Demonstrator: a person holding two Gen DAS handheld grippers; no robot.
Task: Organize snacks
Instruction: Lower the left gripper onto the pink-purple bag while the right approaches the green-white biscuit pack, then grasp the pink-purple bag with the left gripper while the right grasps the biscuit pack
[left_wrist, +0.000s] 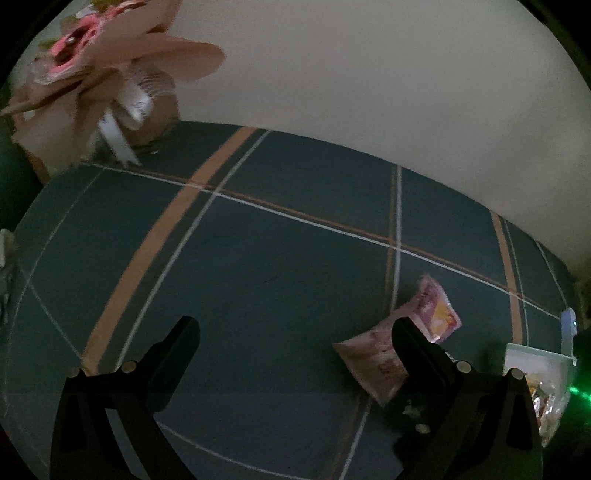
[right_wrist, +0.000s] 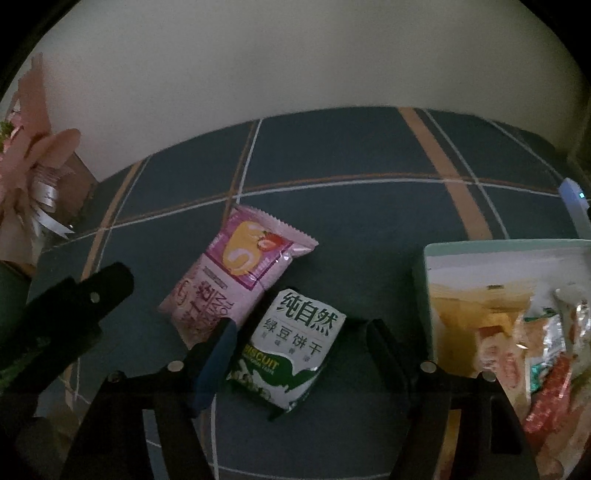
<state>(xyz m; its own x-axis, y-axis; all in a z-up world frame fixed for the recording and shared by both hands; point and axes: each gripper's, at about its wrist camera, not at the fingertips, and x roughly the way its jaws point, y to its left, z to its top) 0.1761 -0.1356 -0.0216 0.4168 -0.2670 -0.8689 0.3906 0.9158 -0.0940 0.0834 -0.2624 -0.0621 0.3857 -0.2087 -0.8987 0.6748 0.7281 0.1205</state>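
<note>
Right hand-held gripper (right_wrist: 299, 343) straddles biscuit packet (right_wrist: 291, 350), seemingly untouched.

Both grippers have matte black angular jaws studded with round silver screws.

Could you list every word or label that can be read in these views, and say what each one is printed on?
"纯自然": large dark characters on the green and white biscuit packet.
"绿豆饼干": the line below, same packet.
"BISCUIT": white letters on its green band; the smaller print is too small to read.
Pink snack packet: large upside-down characters, too blurred to read.
Packets in the white tray: print unreadable.
Left wrist view: nothing readable.
</note>
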